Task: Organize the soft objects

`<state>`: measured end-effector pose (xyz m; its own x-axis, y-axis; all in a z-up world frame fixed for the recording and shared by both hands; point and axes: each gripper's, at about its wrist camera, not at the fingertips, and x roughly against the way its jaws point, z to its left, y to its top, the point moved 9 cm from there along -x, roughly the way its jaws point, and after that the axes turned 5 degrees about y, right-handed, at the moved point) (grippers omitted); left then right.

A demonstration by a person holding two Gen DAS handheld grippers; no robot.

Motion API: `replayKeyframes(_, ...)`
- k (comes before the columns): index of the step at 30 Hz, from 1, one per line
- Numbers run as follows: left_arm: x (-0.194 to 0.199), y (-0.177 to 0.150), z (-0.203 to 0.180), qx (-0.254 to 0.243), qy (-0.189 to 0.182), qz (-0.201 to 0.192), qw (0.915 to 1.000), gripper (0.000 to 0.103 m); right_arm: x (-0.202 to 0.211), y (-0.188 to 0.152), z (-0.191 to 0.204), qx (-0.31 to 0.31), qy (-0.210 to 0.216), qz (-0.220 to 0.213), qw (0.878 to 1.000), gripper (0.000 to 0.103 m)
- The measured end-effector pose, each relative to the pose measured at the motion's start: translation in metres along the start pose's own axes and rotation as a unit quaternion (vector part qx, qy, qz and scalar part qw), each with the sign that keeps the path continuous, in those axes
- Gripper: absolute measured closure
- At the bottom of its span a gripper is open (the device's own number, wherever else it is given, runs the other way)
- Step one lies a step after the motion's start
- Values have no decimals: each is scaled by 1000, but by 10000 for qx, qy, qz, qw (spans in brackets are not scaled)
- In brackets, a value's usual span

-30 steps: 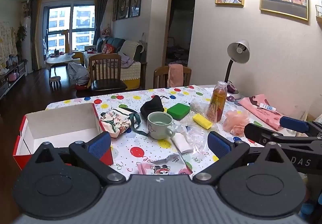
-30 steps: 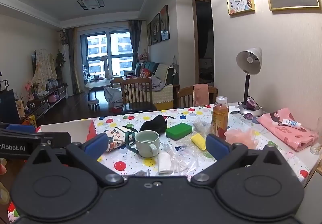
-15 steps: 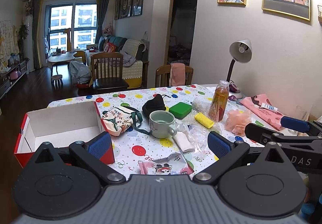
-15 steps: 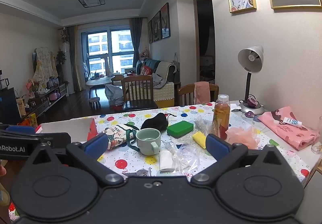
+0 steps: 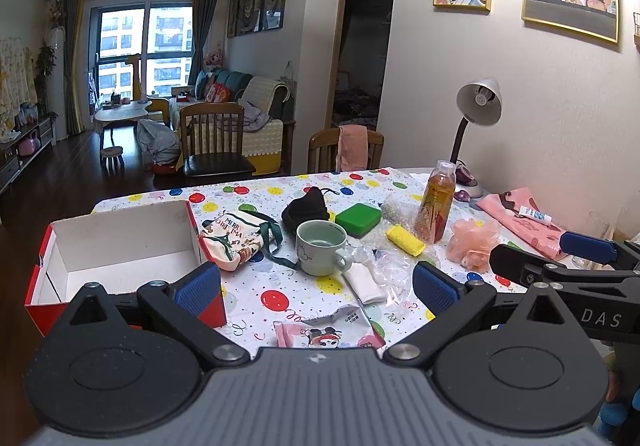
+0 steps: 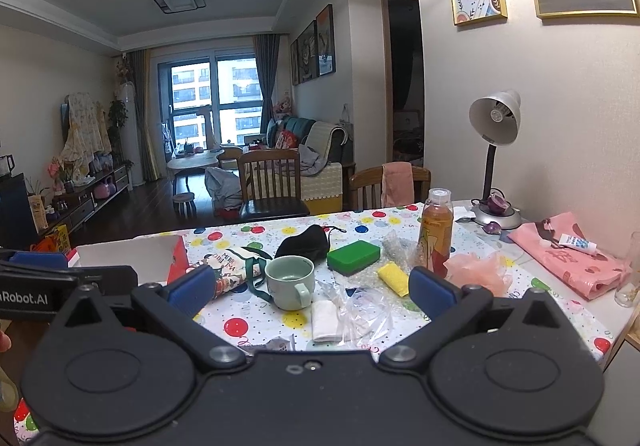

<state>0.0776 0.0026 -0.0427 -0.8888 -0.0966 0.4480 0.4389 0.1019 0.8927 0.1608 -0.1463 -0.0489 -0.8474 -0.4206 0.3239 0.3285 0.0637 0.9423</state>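
On the balloon-print tablecloth [image 5: 276,298], beyond both hand-held tools, lie the soft things: a yellow sponge [image 5: 404,240] with its long axis running from far left to near right, a green sponge [image 5: 358,219] just behind it, a pink mesh puff [image 5: 472,243] to the right and a black mask [image 5: 306,208] at the far side. The left gripper [image 5: 316,288] and right gripper [image 6: 310,292] both hover with fingers apart, holding nothing. At left stands an open red box [image 5: 116,246].
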Motion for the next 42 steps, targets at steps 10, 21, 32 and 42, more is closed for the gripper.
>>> replayKeyframes(10, -7, 6, 3, 16, 5, -23, 10000, 0, -4, 2, 0, -62, 74, -28, 9999, 0)
replayKeyframes(21, -11, 7, 3, 32, -31, -22, 10000, 0, -7, 4, 0, -76, 56, -20, 10000, 0)
replayKeyframes(32, -14, 9, -1, -70, -22, -49, 10000, 0, -8, 7, 1, -51, 53, -59, 10000, 0)
replayKeyframes(42, -30, 3, -13, -107, -199, 170, 9996, 0, -12, 11, -14, -52, -71, -13, 10000, 0)
